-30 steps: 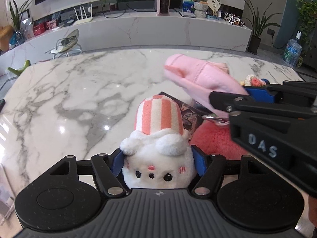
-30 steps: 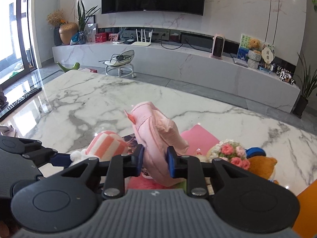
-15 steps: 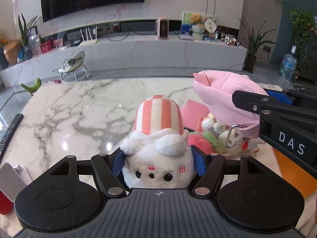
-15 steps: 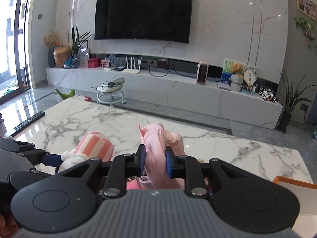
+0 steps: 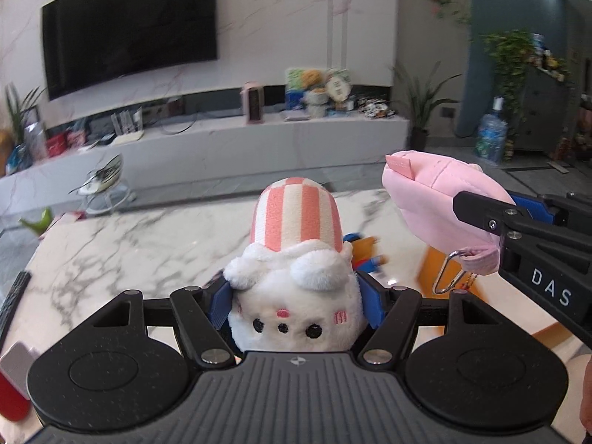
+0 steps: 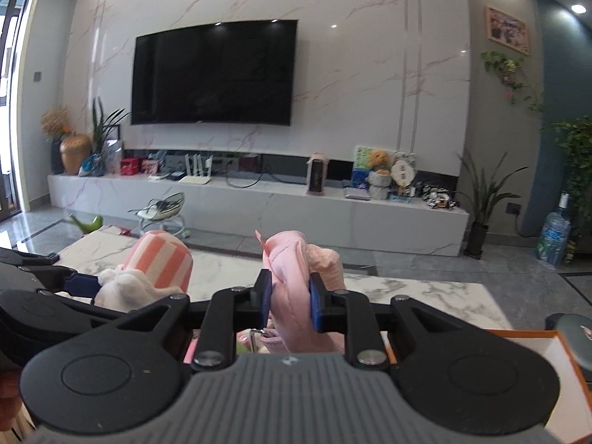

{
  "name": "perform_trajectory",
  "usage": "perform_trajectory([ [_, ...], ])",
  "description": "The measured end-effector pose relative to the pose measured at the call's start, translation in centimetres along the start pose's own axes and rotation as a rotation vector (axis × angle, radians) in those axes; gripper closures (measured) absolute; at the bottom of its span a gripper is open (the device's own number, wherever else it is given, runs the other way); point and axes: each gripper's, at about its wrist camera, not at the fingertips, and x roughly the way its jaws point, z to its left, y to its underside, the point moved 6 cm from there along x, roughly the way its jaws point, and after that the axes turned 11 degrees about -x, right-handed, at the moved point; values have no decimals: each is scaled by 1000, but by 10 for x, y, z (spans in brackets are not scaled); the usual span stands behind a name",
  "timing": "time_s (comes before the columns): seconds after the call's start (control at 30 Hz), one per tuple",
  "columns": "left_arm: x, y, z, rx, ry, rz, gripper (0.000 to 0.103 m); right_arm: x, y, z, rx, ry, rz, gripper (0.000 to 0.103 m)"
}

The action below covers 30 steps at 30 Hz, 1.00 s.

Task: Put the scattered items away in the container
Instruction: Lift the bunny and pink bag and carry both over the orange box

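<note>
A: Lifting both toys off the tabletop (image 5: 111,244) now. A sec ago we were low over the clutter; both views have tipped up twd the TV wall.

B: Grips? Left tool (image 5: 296,296) is clamped on the striped plush (image 5: 296,259), dead centre. Right tool (image 6: 290,296) is pinched tight on the pink pouch (image 6: 292,277), its clip dangling.

A: Where's the container?

B: Orange box (image 6: 532,336), abt 4 o'clock in the right view, edge only. Nothing's in it from us yet, so we reckon carry over, then drop, is next.
</note>
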Motion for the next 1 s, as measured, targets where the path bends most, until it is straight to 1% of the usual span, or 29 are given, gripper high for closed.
perform_trajectory([
  [0.17, 2, -4, -57, 57, 106, 3, 24, -22, 12, -45, 37, 87, -1, 81],
  [0.33, 11, -8, -116, 100, 210, 16, 24, -36, 30, -91, 68, 170, 23, 81],
  [0.43, 21, -11, -149, 114, 272, 31, 24, -39, 41, -118, 85, 216, 37, 81],
  [0.57, 40, -14, -189, 143, 326, 49, 24, -38, 57, -149, 103, 248, 63, 81],
  [0.67, 61, -10, -208, 163, 329, 77, 24, -30, 70, -165, 104, 247, 91, 81],
  [0.77, 85, -1, -217, 175, 316, 129, 24, -17, 85, -177, 96, 234, 133, 81],
  [0.9, 123, 19, -219, 176, 278, 220, 24, 6, 109, -191, 96, 206, 211, 81],
  [1.0, 142, 31, -213, 173, 268, 280, 24, 23, 125, -197, 112, 185, 264, 81],
])
